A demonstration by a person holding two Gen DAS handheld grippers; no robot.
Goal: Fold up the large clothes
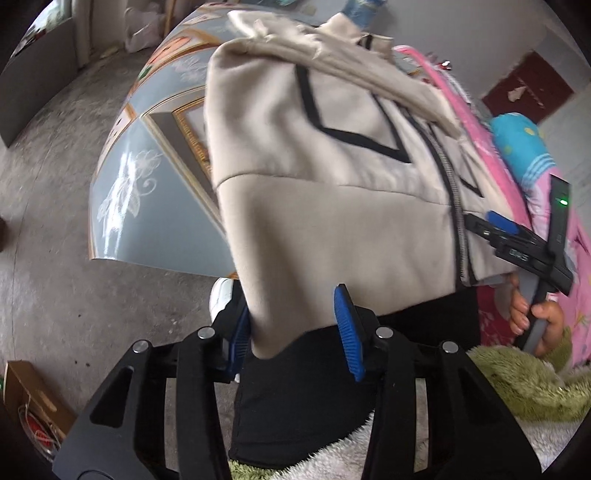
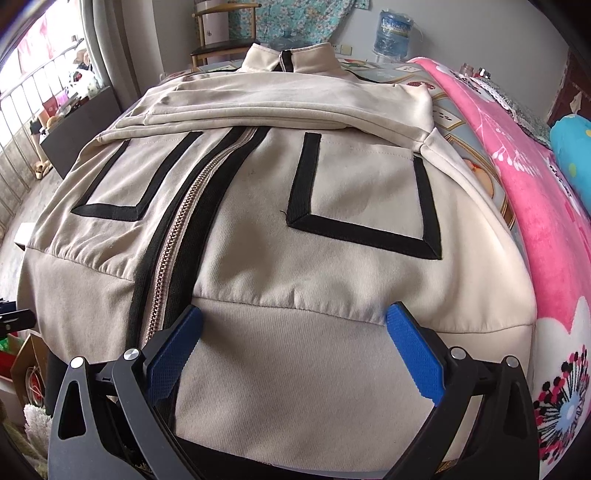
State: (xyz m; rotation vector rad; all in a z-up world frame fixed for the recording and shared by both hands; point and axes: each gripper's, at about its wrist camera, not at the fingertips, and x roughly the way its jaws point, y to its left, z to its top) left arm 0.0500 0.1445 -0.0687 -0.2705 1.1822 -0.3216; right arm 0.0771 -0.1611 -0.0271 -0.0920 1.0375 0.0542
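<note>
A beige zip jacket point(image 2: 332, 192) with black pocket trim lies face up on the bed, sleeves folded across the chest. My right gripper point(image 2: 293, 347) is open, its blue pads point(image 2: 413, 350) astride the hem band right of the zipper point(image 2: 173, 236). In the left wrist view the jacket point(image 1: 332, 184) hangs over the bed edge. My left gripper point(image 1: 291, 328) is open with the hem's left corner between its pads point(image 1: 347, 328), not clamped. The right gripper point(image 1: 517, 240) shows at the jacket's other side.
A grey patterned bed sheet point(image 1: 140, 192) covers the bed. A pink blanket point(image 2: 535, 206) and blue pillow point(image 2: 572, 147) lie on the right. A cardboard box point(image 1: 29, 398) sits on the concrete floor. A chair point(image 2: 221, 40) and water bottle point(image 2: 393, 31) stand behind.
</note>
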